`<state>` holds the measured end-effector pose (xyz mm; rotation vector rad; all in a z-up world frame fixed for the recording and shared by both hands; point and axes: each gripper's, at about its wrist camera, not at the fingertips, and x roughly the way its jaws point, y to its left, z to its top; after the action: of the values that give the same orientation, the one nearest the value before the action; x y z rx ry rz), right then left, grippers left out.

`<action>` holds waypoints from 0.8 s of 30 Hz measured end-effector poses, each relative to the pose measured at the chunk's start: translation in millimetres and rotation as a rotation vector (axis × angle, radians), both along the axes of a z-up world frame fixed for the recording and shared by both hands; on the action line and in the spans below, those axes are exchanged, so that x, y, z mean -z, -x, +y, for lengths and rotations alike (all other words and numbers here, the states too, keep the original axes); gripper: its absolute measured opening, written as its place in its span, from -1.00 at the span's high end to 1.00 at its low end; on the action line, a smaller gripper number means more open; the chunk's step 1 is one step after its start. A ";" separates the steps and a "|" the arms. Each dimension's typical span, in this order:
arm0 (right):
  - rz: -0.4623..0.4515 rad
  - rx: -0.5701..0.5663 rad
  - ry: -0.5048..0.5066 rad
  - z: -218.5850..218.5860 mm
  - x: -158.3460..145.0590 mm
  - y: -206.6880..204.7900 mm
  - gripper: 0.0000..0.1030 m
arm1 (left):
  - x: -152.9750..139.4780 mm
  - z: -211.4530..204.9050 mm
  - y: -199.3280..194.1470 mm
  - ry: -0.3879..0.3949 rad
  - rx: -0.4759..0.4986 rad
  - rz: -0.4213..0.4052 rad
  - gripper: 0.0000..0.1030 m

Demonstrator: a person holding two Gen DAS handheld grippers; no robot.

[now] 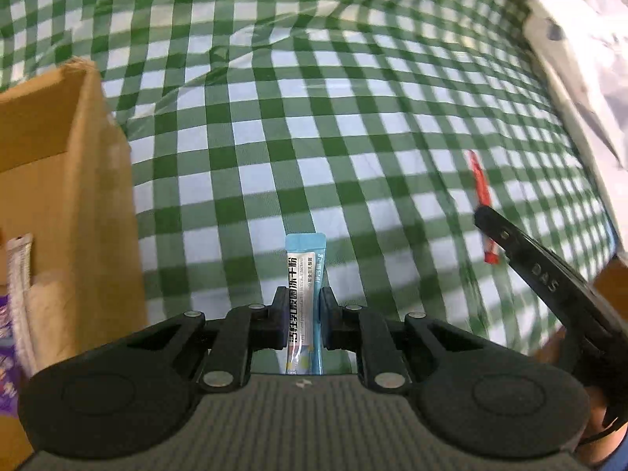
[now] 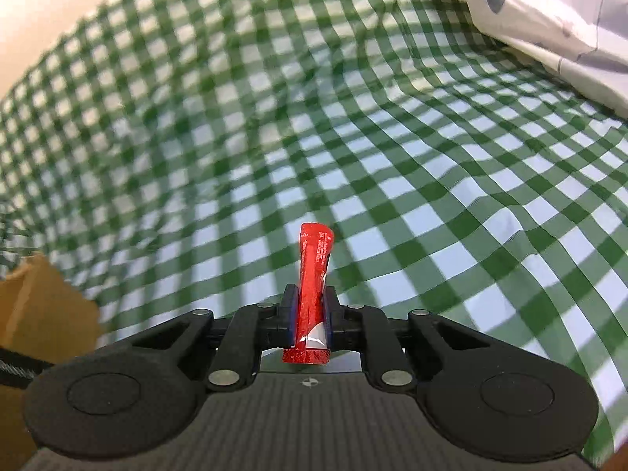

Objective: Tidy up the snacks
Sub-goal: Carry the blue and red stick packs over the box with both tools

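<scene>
Left gripper (image 1: 301,310) tilted steeply down over the checked cloth (image 1: 353,125), fingers pinching a blue sachet (image 1: 304,274) upright at 12 o'clock. Right gripper (image 2: 310,310) angled shallower, fingers clamped on a red stick (image 2: 314,271), its sealed end poking out behind. Cardboard box (image 1: 59,180) at 9 o'clock, cut off; contents blurred, unreadable. White bag (image 2: 549,19) at 1 o'clock, partly out of frame.
</scene>
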<state>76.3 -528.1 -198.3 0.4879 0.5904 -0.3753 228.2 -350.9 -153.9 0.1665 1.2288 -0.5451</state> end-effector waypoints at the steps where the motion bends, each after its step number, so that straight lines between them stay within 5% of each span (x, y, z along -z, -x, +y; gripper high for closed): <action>1: -0.011 -0.012 0.001 9.0 -8.2 6.5 0.74 | -6.7 6.6 9.2 0.006 0.008 -0.014 0.67; 10: -0.060 -0.143 0.013 97.4 -81.8 56.5 0.74 | -82.1 86.9 83.8 0.050 0.031 -0.144 0.67; 18: -0.076 -0.308 0.018 197.4 -126.2 107.8 0.74 | -124.8 183.9 145.6 0.115 -0.114 -0.170 0.67; 24: -0.130 -0.392 0.011 256.5 -146.9 129.0 0.74 | -143.9 251.5 185.8 0.065 -0.197 -0.250 0.67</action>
<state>-52.7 -271.6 -51.5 0.3714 0.5427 0.0262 42.5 -99.3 -10.0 0.0552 0.9701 -0.3791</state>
